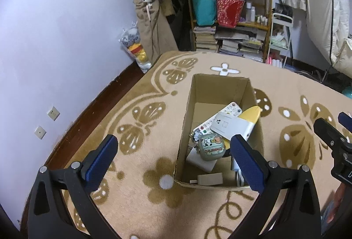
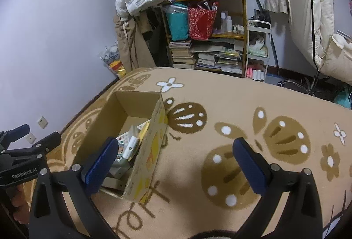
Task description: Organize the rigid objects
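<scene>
Both tools stand released: the left gripper (image 1: 173,151) and the right gripper (image 2: 176,164) have jaws spread wide with nothing between them. The cardboard box (image 1: 187,111) sits on the patterned blanket (image 1: 143,151) toward its wall-side edge, holding the remote control (image 1: 228,110), a white and yellow device (image 1: 233,125), a green cartoon case (image 1: 212,146) and small white blocks. Risk, in my judgement: the contents are heaped loosely, the device leaning near the box's rim, so a careless drop or a knock against the wall could tip items out or shift the box on the soft blanket.

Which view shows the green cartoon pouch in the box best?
The left wrist view: the green cartoon pouch lies unobstructed inside the cardboard box. In the right wrist view only a sliver shows, behind a gripper finger.
</scene>
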